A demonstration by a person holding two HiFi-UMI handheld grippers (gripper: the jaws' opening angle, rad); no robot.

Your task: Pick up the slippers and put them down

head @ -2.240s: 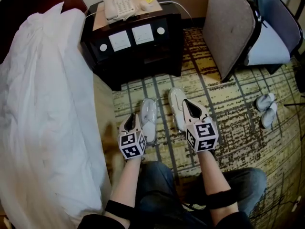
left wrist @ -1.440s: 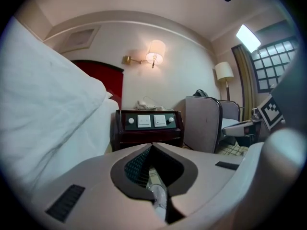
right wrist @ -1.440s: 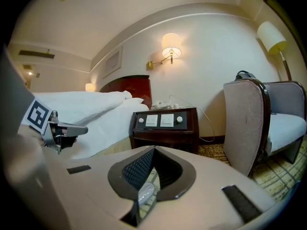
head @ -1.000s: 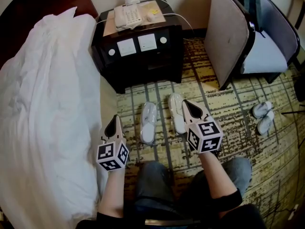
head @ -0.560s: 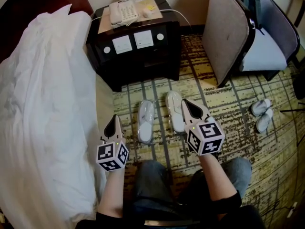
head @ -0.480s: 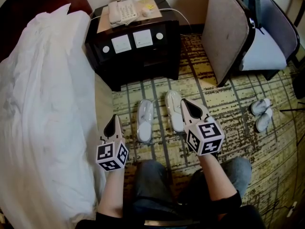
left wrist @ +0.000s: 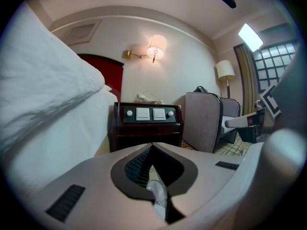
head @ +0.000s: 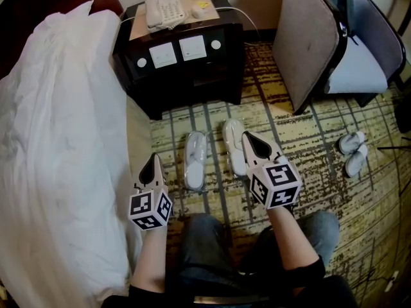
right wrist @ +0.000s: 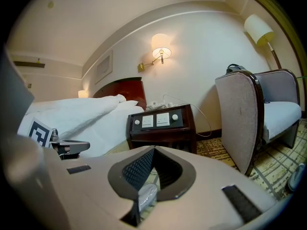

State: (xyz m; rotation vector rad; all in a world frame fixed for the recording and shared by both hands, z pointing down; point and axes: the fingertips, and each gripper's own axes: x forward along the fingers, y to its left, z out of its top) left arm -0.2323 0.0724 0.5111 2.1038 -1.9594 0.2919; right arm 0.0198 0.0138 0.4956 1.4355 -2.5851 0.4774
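Note:
Two white slippers lie side by side on the patterned carpet in the head view, the left slipper [head: 194, 161] and the right slipper [head: 234, 145], toes toward the nightstand. My left gripper [head: 153, 157] hovers beside the bed, left of the left slipper, shut and empty. Over the right slipper's near end is my right gripper [head: 246, 135], also shut with nothing in it. In the left gripper view the closed tips [left wrist: 152, 145] meet above a slipper [left wrist: 157, 195] seen through the gap. The right gripper view likewise shows joined tips [right wrist: 154, 149] and a slipper [right wrist: 146, 194] below.
A dark nightstand [head: 180, 56] with a phone [head: 160, 10] stands ahead of the slippers. The white bed [head: 58, 140] fills the left side. An armchair [head: 334, 43] stands at the right, with another pair of slippers [head: 354, 151] on the carpet near it.
My left gripper drew back from the left slipper toward the bed, and has kept still for the last second. The right gripper and both slippers stay where they were.

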